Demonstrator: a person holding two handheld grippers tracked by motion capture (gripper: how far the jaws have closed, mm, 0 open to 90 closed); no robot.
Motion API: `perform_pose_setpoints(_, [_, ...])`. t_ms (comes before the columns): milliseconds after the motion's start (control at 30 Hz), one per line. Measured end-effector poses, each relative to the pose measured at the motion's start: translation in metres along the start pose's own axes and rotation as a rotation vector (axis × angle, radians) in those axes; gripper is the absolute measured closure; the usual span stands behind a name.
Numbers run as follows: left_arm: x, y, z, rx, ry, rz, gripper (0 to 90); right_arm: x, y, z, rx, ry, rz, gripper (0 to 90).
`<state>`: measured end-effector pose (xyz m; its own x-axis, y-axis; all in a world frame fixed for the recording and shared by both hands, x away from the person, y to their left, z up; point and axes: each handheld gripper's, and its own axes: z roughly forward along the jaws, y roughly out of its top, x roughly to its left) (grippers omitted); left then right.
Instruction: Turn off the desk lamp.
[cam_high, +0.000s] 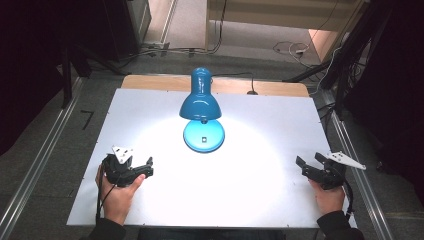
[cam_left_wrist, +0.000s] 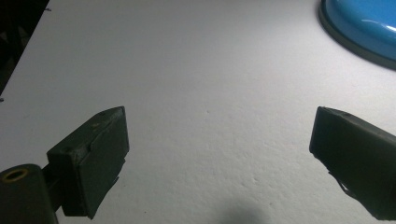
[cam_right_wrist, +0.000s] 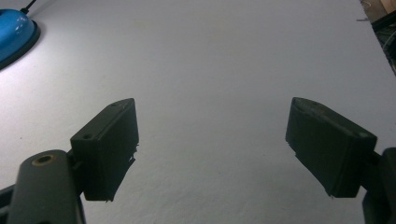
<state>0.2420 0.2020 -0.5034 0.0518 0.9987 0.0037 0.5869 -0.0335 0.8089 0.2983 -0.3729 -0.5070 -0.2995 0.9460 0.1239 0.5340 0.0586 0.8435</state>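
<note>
High view count: one glossy blue metal desk lamp (cam_high: 201, 102), two black two-jaw grippers, two hands.
Lamp place: upper centre of frame, round base (cam_high: 203, 136) on the flat white matte table board (cam_high: 260, 190), dome shade lit, pool of light below.
Left gripper (cam_high: 148, 162): lower left of frame, jaws spread wide, nothing between them.
Right gripper (cam_high: 309, 160): lower right, near the board's right edge, jaws wide apart, empty.
Open room: bare board between both grippers and the lamp.
Left gripper view: lamp base at upper right corner.
Right gripper view: lamp base at upper left corner.
</note>
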Motion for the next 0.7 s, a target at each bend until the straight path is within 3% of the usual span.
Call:
perform_pose_setpoints(67, [-0.001,0.000,0.000,-0.006,-0.001,-0.003,5.1,-0.001,0.002,-0.004,-0.010,-0.012,0.007,16.1])
perform_pose_setpoints(333, [-0.003,0.002,0.000,-0.014,-0.034,-0.009,5.7,0.005,0.012,-0.044,-0.058,0.054,0.109,17.1])
perform_pose_setpoints(533, [-0.005,0.003,-0.003,-0.034,-0.047,-0.019,5.7,0.013,0.013,-0.052,-0.066,0.067,0.110,16.6])
perform_pose_setpoints(600, [-0.007,0.004,-0.003,-0.040,-0.061,-0.021,5.7,0.022,0.018,-0.054,-0.059,0.086,0.123,16.6])
perform_pose_setpoints(700, [-0.008,0.005,-0.002,-0.042,-0.076,-0.022,5.7,0.032,0.023,-0.051,-0.061,0.060,0.089,16.5])
